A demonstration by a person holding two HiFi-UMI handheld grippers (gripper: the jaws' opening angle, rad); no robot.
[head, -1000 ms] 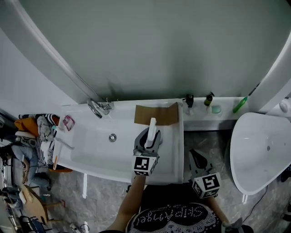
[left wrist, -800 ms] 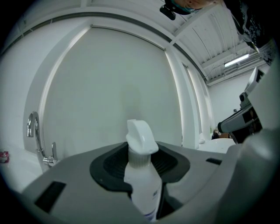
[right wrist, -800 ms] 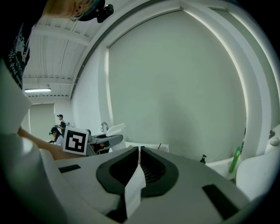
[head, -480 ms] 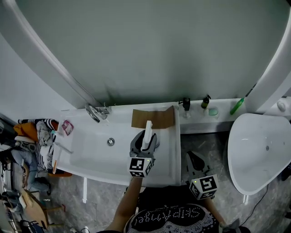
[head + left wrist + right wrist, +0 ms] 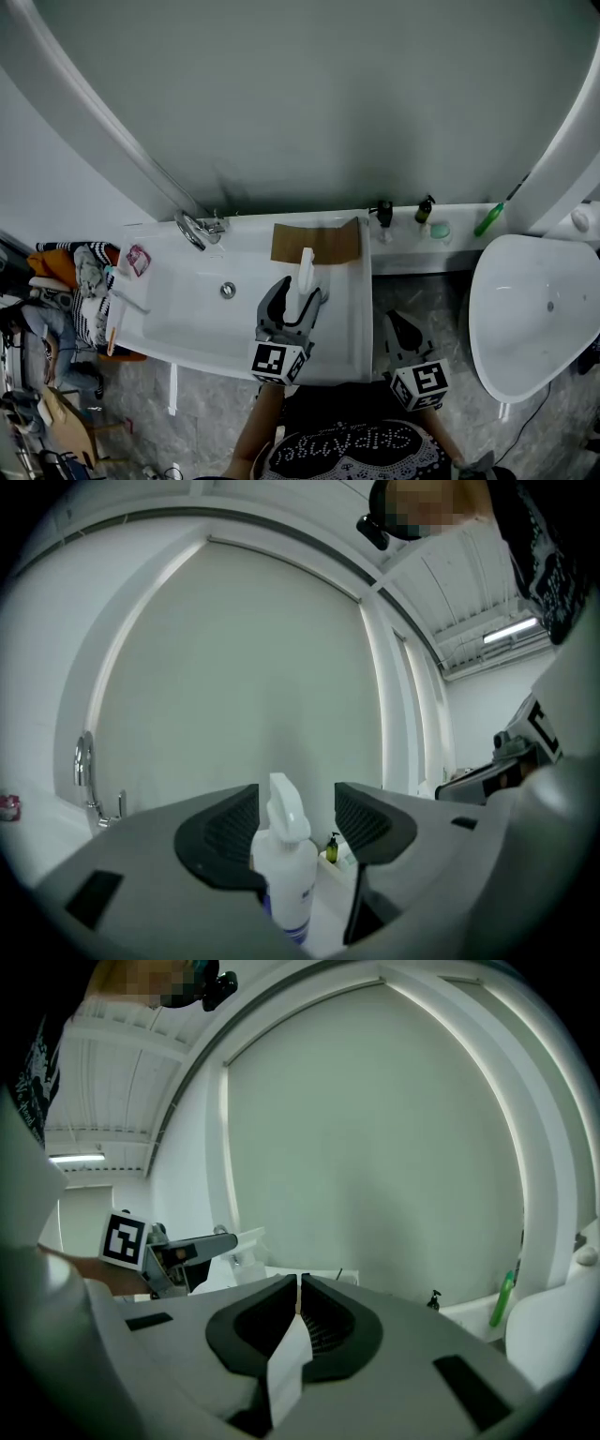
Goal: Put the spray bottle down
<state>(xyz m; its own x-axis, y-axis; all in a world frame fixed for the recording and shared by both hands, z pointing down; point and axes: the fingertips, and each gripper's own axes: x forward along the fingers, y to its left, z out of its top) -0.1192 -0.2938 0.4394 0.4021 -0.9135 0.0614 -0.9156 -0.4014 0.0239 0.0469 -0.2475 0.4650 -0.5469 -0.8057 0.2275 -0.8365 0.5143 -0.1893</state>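
The spray bottle [image 5: 306, 272] stands upright on the flat right-hand deck of the white sink [image 5: 187, 309], just in front of a brown card sheet [image 5: 316, 242] and well apart from the tap [image 5: 195, 225]; the putting-down looks done; the left tongs [image 5: 295, 292] have just been opening and now gape wide, with the bottle [image 5: 286, 874] between the pads but gripped by neither, nearer the left pad; whether that pad brushes it I cannot tell; the right tongs [image 5: 398, 328] hang beside the sink's outer edge, pads pressed together on a thin white strip [image 5: 281, 1372] that pokes back toward the camera; on the ledge beyond stand two small pump bottles [image 5: 385, 211] and a green tube [image 5: 494, 217]; as a judgement, the bottle is smooth white plastic, light unless well filled, tall on a narrow foot and so easy to tip; the body gives a little under squeeze; the surest hold is across the round body below the trigger head, not the head itself; drawing the left tongs straight back would spare it a knock
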